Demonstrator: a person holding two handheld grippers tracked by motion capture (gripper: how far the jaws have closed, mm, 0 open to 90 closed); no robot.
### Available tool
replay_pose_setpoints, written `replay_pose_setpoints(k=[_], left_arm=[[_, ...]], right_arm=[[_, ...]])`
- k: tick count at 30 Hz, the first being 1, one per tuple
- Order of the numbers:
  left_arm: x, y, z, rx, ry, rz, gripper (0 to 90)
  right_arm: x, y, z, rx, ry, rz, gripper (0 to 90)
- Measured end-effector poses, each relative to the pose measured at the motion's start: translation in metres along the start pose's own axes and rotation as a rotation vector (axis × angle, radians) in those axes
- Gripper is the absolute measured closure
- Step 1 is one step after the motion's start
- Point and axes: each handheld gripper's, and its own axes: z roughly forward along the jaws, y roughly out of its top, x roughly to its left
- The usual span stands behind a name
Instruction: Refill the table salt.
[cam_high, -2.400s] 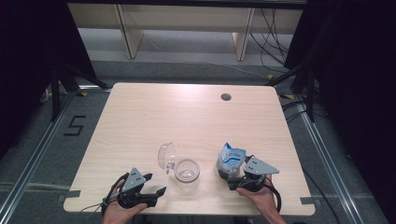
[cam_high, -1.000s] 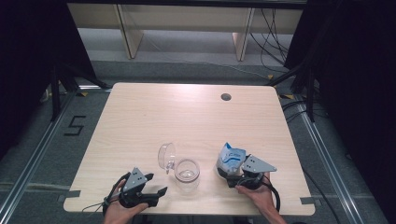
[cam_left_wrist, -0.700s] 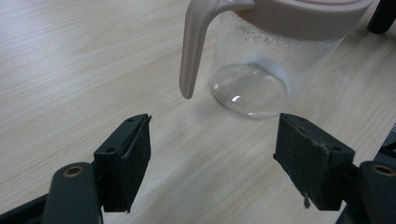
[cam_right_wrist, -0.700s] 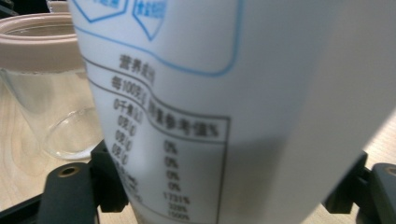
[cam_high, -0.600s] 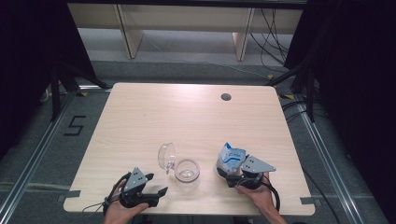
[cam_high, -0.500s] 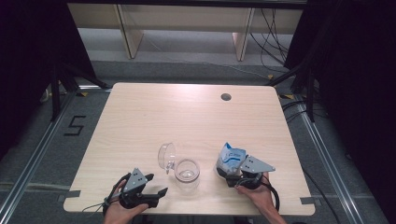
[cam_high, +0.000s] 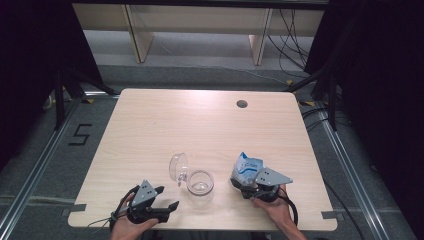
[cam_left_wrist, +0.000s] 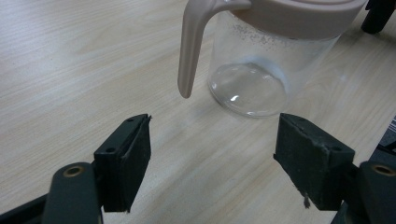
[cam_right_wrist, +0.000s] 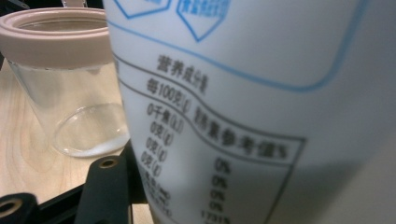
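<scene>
The right tongs (cam_high: 248, 184), jaws just closing around the white pouch (cam_high: 246, 167) standing beside the open jar (cam_high: 200, 186) on the worktop (cam_high: 200, 125), need a firm grip before lifting; the left tongs (cam_left_wrist: 215, 163) gape empty.

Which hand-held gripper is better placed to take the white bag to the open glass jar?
Right: the right hand-held gripper has the white bag between its jaws, which have just been closing; the left hand-held gripper is open by the jar.
</scene>
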Motion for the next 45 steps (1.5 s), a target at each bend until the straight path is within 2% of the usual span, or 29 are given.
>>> replay_pose_setpoints(k=[1, 2, 4, 5, 7, 9, 14, 16, 20, 21, 22, 23, 25, 29, 30, 31, 32, 36, 37, 38, 40, 42, 43, 44, 45], left_arm=[[0.000, 0.000, 0.000, -0.001, -0.002, 0.000, 26.4], [0.001, 0.000, 0.000, 0.003, -0.002, 0.014, 26.5], [0.000, 0.000, 0.000, -0.002, -0.007, 0.007, 26.4], [0.000, 0.000, 0.000, -0.001, -0.007, 0.008, 26.5], [0.000, 0.000, 0.000, 0.001, -0.007, 0.011, 26.5], [0.001, 0.000, -0.001, 0.008, -0.005, 0.018, 26.5], [0.001, 0.000, -0.001, 0.008, -0.004, 0.016, 26.5], [0.001, 0.000, -0.002, 0.010, 0.000, 0.018, 26.5], [0.001, -0.001, -0.001, 0.007, -0.004, 0.016, 26.5], [0.001, -0.001, -0.001, 0.008, -0.003, 0.016, 26.4], [0.001, -0.001, -0.001, 0.009, -0.004, 0.020, 26.5], [0.000, -0.001, -0.001, 0.009, -0.004, 0.020, 26.4], [0.000, -0.001, -0.001, 0.009, -0.003, 0.020, 26.4], [0.001, -0.001, -0.001, 0.008, -0.003, 0.022, 26.4], [0.001, -0.001, -0.001, 0.007, -0.004, 0.021, 26.4], [0.001, -0.001, -0.001, 0.008, -0.004, 0.021, 26.4], [0.001, -0.001, -0.001, 0.008, -0.004, 0.021, 26.4], [0.001, -0.001, -0.001, 0.007, -0.004, 0.021, 26.4], [0.001, -0.001, -0.001, 0.008, -0.003, 0.017, 26.4], [0.001, -0.001, -0.001, 0.009, -0.003, 0.017, 26.4], [0.001, -0.001, -0.001, 0.009, -0.003, 0.017, 26.4], [0.001, -0.001, -0.001, 0.008, -0.003, 0.014, 26.4], [0.001, -0.001, -0.001, 0.007, -0.003, 0.013, 26.4], [0.000, -0.002, -0.001, 0.007, -0.003, 0.010, 26.4], [0.000, -0.002, -0.001, 0.007, -0.004, 0.014, 26.4]], right_arm=[[0.000, 0.000, 0.000, 0.006, 0.000, 0.001, 42.1], [0.003, 0.000, -0.002, 0.020, 0.000, 0.034, 42.4], [0.001, 0.001, -0.001, 0.016, -0.006, 0.013, 43.3], [0.001, 0.001, -0.001, 0.015, 0.001, 0.017, 43.4], [0.002, 0.001, -0.001, 0.015, -0.014, 0.013, 43.8], [0.003, 0.002, -0.002, 0.020, 0.005, 0.026, 44.1], [0.006, 0.006, -0.001, 0.018, -0.027, 0.009, 44.8], [0.007, 0.008, -0.003, 0.018, -0.025, -0.027, 44.9], [0.011, 0.015, -0.004, 0.007, -0.063, -0.092, 45.0], [0.013, 0.017, -0.004, -0.004, -0.059, -0.087, 45.0], [0.014, 0.019, -0.004, 0.003, -0.069, -0.124, 45.0], [0.016, 0.021, -0.004, -0.001, -0.072, -0.127, 45.0], [0.016, 0.023, -0.003, 0.013, -0.089, -0.182, 45.0], [0.020, 0.026, -0.002, 0.045, -0.108, -0.218, 45.1], [0.019, 0.027, -0.001, 0.041, -0.118, -0.238, 45.1], [0.020, 0.027, 0.000, 0.041, -0.130, -0.233, 45.1], [0.020, 0.029, 0.001, 0.042, -0.141, -0.253, 45.2], [0.022, 0.031, 0.004, 0.063, -0.167, -0.281, 45.2], [0.022, 0.031, 0.004, 0.074, -0.176, -0.293, 45.2], [0.021, 0.032, 0.006, 0.078, -0.191, -0.326, 45.3], [0.022, 0.033, 0.007, 0.089, -0.198, -0.329, 45.2], [0.022, 0.033, 0.010, 0.102, -0.213, -0.357, 45.3], [0.023, 0.033, 0.010, 0.098, -0.209, -0.342, 45.3], [0.023, 0.034, 0.011, 0.100, -0.212, -0.366, 45.2], [0.024, 0.034, 0.012, 0.105, -0.222, -0.368, 45.3]])
